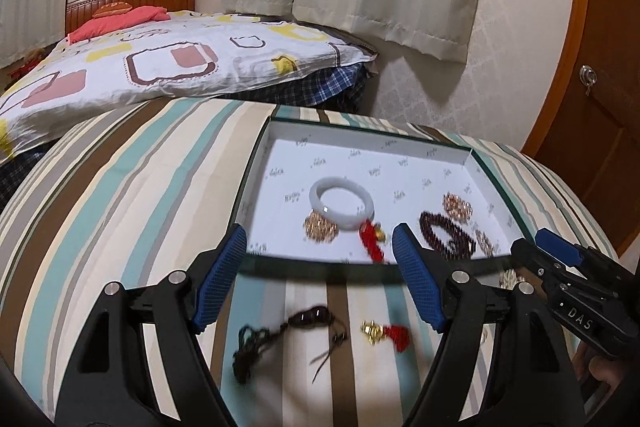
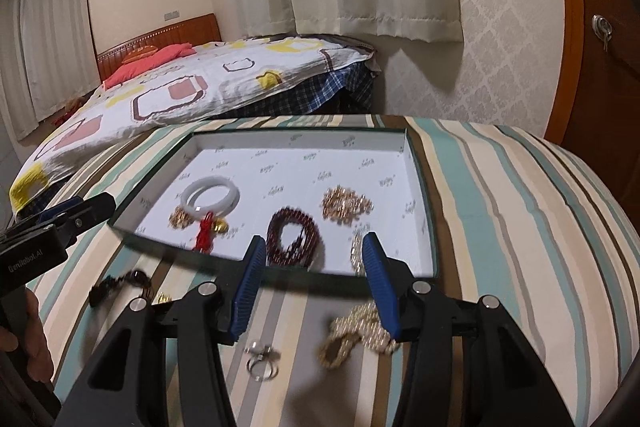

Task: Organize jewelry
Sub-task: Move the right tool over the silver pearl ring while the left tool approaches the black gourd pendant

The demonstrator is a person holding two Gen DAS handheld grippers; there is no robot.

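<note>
Striped cloth [image 1: 120,187] left of tray [image 1: 256,163] lies bare — jewelry crowds tray's near half.

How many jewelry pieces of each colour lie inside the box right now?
White bangle: 1
Gold clusters: 3 (one partly hidden by a claw)
Red tassel: 1
Dark red beads: 1
Total: 6

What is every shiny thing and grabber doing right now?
Left gripper: open, empty.
Right gripper: open, empty.
Box: open, lidless.
White bangle: in box.
Dark red bead bracelet: in box.
Gold chain: outside box, on cloth.
Silver rings: outside box.
Black cord necklace: outside box.
</note>
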